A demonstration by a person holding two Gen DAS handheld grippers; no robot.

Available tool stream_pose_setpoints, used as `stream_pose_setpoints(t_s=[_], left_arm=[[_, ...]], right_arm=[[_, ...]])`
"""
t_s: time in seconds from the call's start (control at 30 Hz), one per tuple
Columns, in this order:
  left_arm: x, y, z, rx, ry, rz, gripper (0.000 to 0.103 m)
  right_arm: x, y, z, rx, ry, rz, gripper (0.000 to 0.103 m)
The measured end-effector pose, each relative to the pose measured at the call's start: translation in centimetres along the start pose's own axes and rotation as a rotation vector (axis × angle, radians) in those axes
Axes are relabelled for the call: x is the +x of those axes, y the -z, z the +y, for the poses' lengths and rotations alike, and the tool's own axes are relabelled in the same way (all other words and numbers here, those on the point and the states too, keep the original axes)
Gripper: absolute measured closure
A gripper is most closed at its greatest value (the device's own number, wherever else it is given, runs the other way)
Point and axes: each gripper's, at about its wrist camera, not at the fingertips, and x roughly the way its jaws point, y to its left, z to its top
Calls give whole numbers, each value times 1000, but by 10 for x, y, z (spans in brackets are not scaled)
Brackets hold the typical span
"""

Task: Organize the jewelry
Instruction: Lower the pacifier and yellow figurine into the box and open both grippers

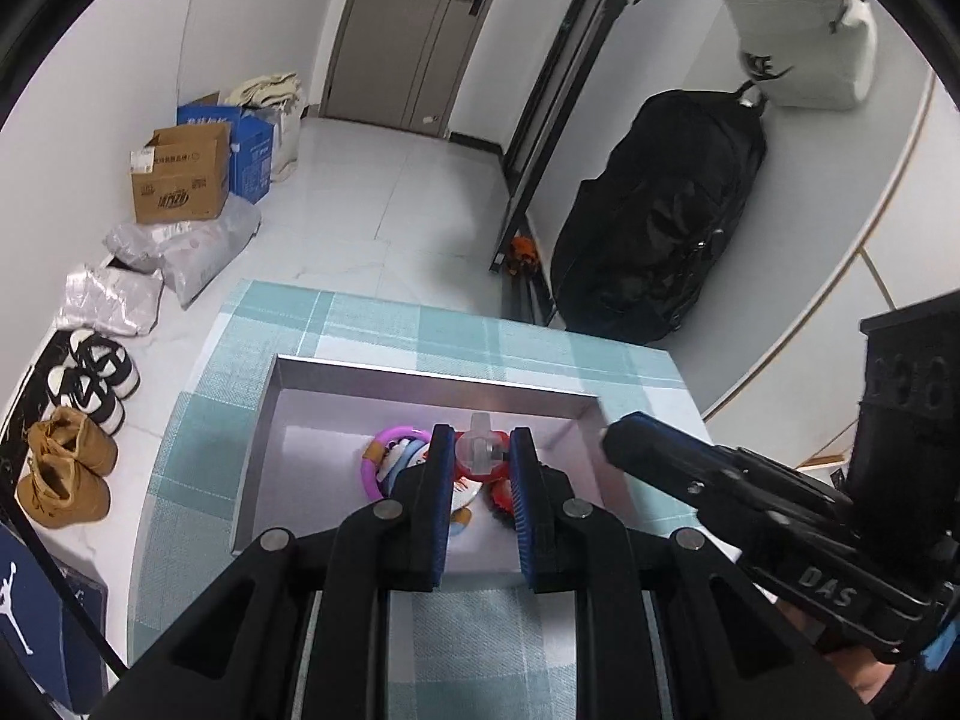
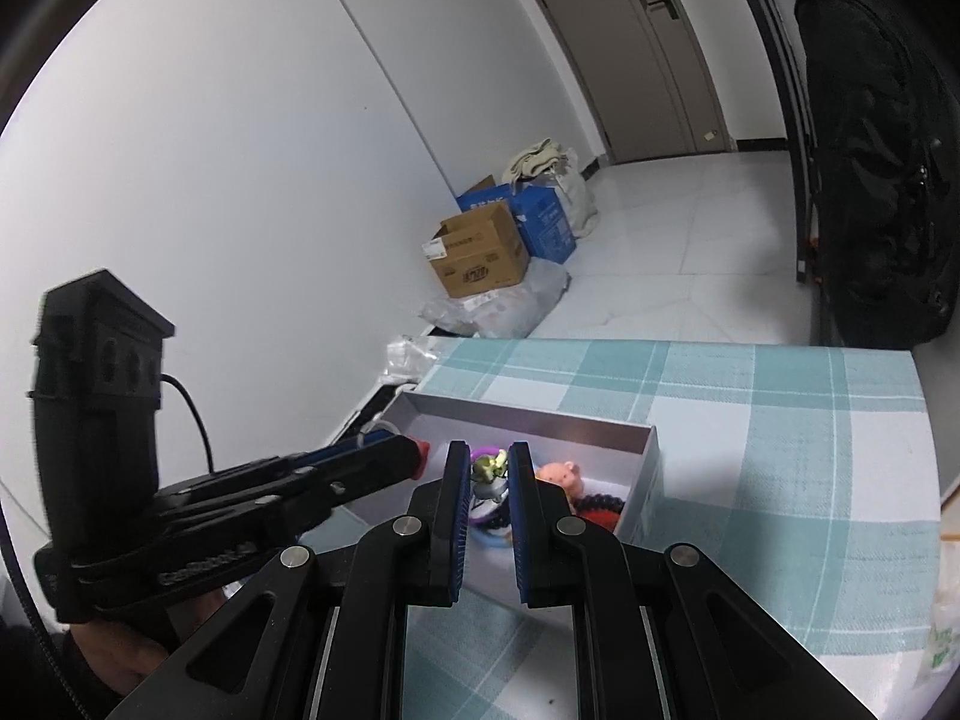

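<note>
A grey open box (image 1: 420, 373) stands on the teal checked tablecloth (image 1: 384, 318). It holds several trinkets: a purple ring (image 1: 384, 438), a dark bead bracelet (image 2: 600, 503) and a pink bear charm (image 2: 561, 474). My left gripper (image 1: 480, 441) is shut on a clear and red charm (image 1: 477, 450) over the box. My right gripper (image 2: 487, 468) is shut on a small green and silver charm (image 2: 489, 471) over the same box (image 2: 528, 417). Each gripper shows in the other's view, left (image 2: 414, 456) and right (image 1: 624, 438).
Cardboard boxes (image 1: 180, 177), grey parcels (image 1: 186, 246) and shoes (image 1: 66, 468) line the floor at the left wall. A black bag (image 1: 654, 210) leans on the right wall. A plastic bag (image 2: 942, 630) lies at the table's right edge.
</note>
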Motion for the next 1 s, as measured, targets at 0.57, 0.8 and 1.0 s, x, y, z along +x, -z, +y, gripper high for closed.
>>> stream_pose_setpoints(t_s=[0.57, 0.8, 1.0], left_arm=[[20, -7, 6, -48, -35, 43, 89], [17, -8, 11, -101, -8, 34, 54], [14, -6, 14, -108, -66, 42, 54]], right_arm=[[15, -6, -14, 36, 2, 19, 86], [3, -7, -13, 24, 25, -34, 57], [-11, -7, -13, 9, 91, -80, 38]])
